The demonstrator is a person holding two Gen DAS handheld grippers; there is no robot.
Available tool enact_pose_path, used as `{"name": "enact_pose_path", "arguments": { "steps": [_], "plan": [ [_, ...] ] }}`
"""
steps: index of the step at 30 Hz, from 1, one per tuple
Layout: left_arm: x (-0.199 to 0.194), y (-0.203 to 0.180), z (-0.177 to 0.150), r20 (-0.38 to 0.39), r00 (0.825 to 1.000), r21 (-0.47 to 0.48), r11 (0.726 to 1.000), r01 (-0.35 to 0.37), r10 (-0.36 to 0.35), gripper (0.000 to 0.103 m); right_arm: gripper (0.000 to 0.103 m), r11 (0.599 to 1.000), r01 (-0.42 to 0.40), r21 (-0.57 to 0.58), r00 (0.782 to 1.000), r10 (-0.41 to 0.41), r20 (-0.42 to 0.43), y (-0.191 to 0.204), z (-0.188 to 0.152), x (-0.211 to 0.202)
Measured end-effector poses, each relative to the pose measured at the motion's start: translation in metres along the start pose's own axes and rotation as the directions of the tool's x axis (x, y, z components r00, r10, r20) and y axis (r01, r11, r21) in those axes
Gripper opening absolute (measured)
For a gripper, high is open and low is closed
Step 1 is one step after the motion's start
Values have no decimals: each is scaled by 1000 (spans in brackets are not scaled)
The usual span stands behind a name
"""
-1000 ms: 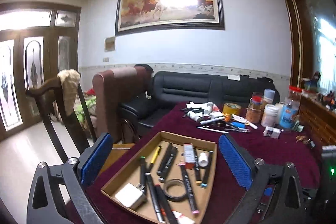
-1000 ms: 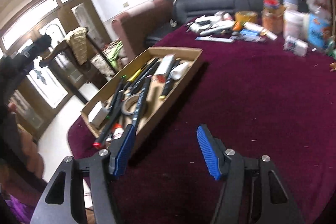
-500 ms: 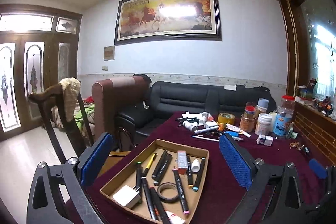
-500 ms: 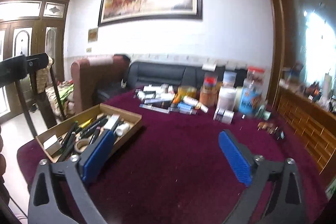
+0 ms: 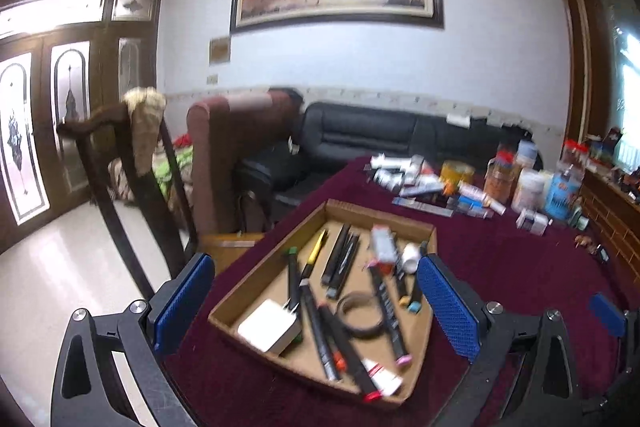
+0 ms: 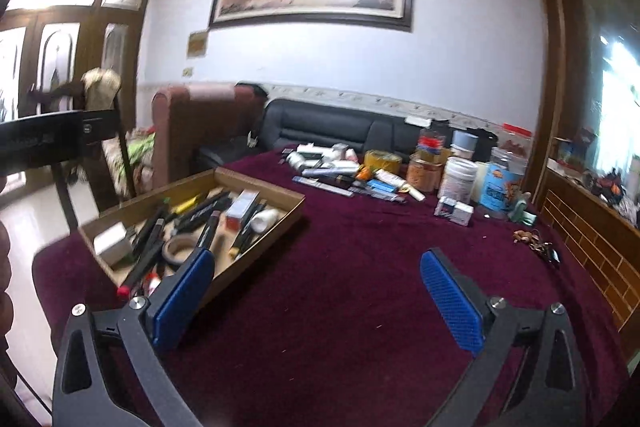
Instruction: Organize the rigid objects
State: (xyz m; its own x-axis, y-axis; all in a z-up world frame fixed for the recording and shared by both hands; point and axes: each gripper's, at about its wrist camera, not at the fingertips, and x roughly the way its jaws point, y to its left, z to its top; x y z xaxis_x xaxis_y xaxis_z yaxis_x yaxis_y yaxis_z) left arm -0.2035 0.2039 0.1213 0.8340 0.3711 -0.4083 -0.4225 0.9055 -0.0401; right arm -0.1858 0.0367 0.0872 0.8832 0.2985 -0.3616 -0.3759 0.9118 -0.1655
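A shallow cardboard tray (image 5: 256, 293) sits near the front left corner of the maroon-covered table (image 6: 360, 267). It holds several marker pens, a tape roll (image 5: 360, 315), a white charger block (image 5: 269, 325) and a small red-and-white box (image 5: 382, 245). The tray also shows in the right wrist view (image 6: 260, 183). My left gripper (image 5: 316, 311) is open and empty, held over the tray's near end. My right gripper (image 6: 316, 301) is open and empty over bare cloth to the right of the tray. A pile of loose tubes, pens and a ruler (image 6: 344, 175) lies at the far side.
Jars and bottles (image 6: 480, 175) and a yellow tape roll (image 6: 382, 161) stand at the back right. A small white box (image 6: 454, 211) lies near them. A wooden chair (image 5: 120, 167) stands left of the table. Sofas stand beyond the far edge.
Both views shifted slightly. The left gripper has come closer over the tray. The right gripper has tilted down a little toward the cloth. Both stay open and empty.
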Motion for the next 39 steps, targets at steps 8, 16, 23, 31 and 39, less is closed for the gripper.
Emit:
{"name": "enact_pose_path", "arguments": {
  "steps": [8,16,23,31,39],
  "plan": [
    [42,19,-18,-166,986,-14,1000,-18,16,102,103,994,17,-105,999,-22,-48,31,-5,19],
    [59,36,-25,-199,978,-11,998,-66,62,102,103,992,9,-127,997,-19,-75,40,5,33],
    [75,51,-29,-252,966,-29,997,-69,60,102,103,980,-4,-197,995,-15,-95,62,19,46],
    [85,67,-29,-279,958,-60,995,-85,65,102,103,974,-38,-225,993,12,-115,78,25,56],
    [89,68,-30,-290,954,-48,994,-95,77,102,103,980,-48,-194,990,20,-140,74,26,62]
  ]
}}
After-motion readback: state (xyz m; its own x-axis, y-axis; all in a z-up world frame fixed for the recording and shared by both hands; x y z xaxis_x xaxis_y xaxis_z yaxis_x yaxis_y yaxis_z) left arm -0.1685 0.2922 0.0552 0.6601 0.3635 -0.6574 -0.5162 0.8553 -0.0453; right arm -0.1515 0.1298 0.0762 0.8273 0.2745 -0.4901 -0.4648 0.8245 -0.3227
